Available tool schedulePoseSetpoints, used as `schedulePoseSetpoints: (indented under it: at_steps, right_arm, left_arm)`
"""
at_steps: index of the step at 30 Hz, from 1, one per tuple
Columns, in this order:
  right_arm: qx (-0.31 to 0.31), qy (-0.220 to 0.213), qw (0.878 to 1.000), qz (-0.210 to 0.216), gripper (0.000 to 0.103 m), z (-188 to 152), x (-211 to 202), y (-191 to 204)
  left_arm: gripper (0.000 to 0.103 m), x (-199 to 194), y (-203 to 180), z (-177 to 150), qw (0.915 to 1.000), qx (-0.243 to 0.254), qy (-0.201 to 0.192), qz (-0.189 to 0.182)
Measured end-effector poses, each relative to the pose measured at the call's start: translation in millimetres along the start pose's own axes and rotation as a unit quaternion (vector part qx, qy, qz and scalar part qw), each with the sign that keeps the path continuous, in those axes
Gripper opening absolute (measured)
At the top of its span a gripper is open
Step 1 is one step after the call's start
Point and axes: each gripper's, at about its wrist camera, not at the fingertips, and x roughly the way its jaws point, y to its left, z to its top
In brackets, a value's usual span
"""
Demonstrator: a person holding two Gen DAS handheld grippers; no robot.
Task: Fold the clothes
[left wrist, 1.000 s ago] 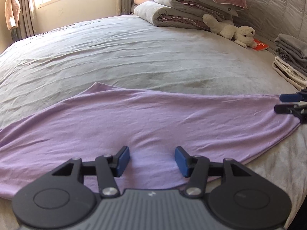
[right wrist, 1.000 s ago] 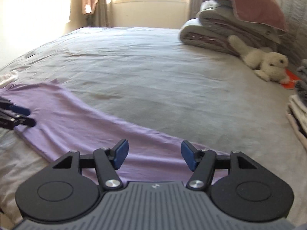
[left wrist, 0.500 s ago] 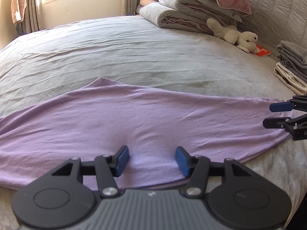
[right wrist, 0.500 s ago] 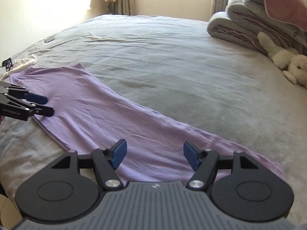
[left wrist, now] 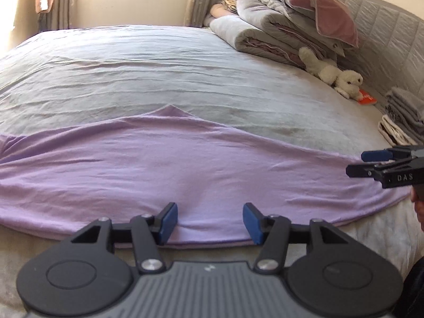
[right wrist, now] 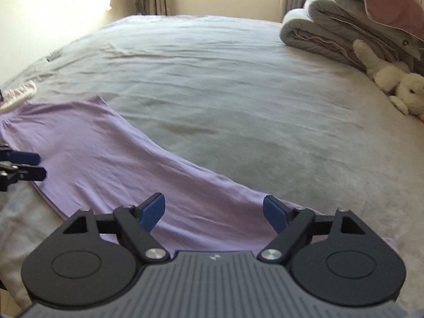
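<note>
A lilac garment (left wrist: 185, 164) lies spread flat along the near side of the grey bed (left wrist: 159, 74); it also shows in the right wrist view (right wrist: 111, 164). My left gripper (left wrist: 209, 221) is open and empty, just above the garment's near hem. My right gripper (right wrist: 213, 212) is open and empty over the garment's right end. Each gripper shows in the other's view: the right one (left wrist: 363, 163) at the right edge, the left one (right wrist: 35, 165) at the left edge, both open.
Folded duvets and a pink pillow (left wrist: 291, 26) are piled at the head of the bed. A white plush toy (left wrist: 336, 76) lies beside them. A stack of folded clothes (left wrist: 402, 119) sits at the right edge. A window and curtains stand beyond the bed.
Both grippers have pulled back toward the near edge of the bed and stayed open. The garment lies flat and has not moved.
</note>
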Motion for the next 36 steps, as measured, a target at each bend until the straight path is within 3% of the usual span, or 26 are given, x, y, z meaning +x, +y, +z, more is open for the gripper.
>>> schedulePoseSetpoints:
  at_steps: [3,6,9,15,20,30,36]
  right_arm:
    - [-0.029,-0.004,0.999,0.036,0.084,9.6,12.8,32.2]
    - [-0.071,0.037,0.996,0.044,0.084,9.6,35.4,61.2]
    - [-0.093,0.053,0.994,0.023,0.097,7.5,46.0,72.0]
    - [-0.067,-0.005,0.997,0.044,0.097,15.6,32.3,68.8]
    - [-0.079,0.057,0.994,0.046,0.103,7.0,53.9,81.8]
    - [-0.04,0.049,0.998,0.024,0.103,1.6,41.3,51.0]
    - [-0.032,0.042,0.999,0.009,0.103,-12.2,23.9,24.4]
  left_arm:
    - [0.056,-2.6,23.6,2.1,0.9988,-0.034,-0.01,0.035]
    - [0.056,-1.6,45.4,-1.3,0.9958,-0.068,-0.014,0.06]
    - [0.056,-0.7,46.7,-6.0,0.996,-0.058,-0.016,0.066]
    - [0.062,-6.8,43.8,-4.9,0.9962,-0.063,-0.015,0.059]
    - [0.064,-4.0,39.9,-5.7,0.9967,-0.048,-0.011,0.064]
    - [0.064,-9.8,78.8,7.2,0.9881,-0.128,-0.019,0.083]
    - [0.064,-18.8,104.3,9.8,0.978,-0.153,-0.024,0.14]
